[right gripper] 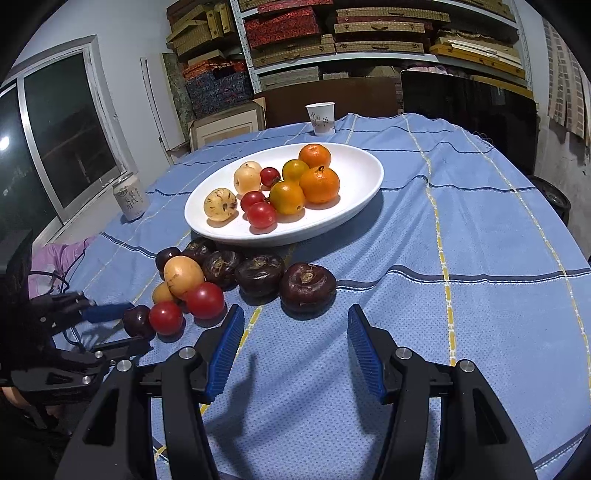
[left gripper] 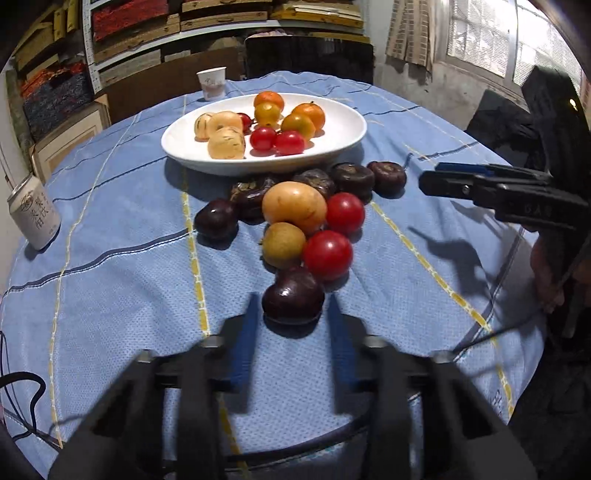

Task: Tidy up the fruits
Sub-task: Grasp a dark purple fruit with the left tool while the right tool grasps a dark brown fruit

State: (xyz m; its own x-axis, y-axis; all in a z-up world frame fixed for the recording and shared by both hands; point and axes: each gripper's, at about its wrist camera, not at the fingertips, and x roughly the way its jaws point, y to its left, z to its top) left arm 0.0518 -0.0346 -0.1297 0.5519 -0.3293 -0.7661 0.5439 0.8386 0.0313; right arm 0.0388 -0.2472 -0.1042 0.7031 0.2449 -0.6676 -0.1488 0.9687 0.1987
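Observation:
A white oval plate (left gripper: pixel 343 122) (right gripper: pixel 365 173) holds oranges, small tomatoes and pale yellow fruits. In front of it, loose fruit lies on the blue cloth: dark water chestnuts (right gripper: pixel 307 288), a yellow fruit (left gripper: pixel 294 206), red tomatoes (left gripper: pixel 327 254) (right gripper: pixel 205 300) and a dark chestnut (left gripper: pixel 293 296) (right gripper: pixel 137 320). My left gripper (left gripper: pixel 293 314) (right gripper: pixel 129 328) is open, its blue fingers either side of that nearest chestnut, not closed on it. My right gripper (right gripper: pixel 295 328) (left gripper: pixel 428 181) is open and empty, just short of the rightmost chestnut.
A paper cup (left gripper: pixel 211 84) (right gripper: pixel 320 119) stands behind the plate. A drink can (left gripper: pixel 34 211) (right gripper: pixel 130 197) stands at the table's left edge. Shelves of boxes (right gripper: pixel 332 33) and a dark chair (left gripper: pixel 308 59) lie beyond the round table.

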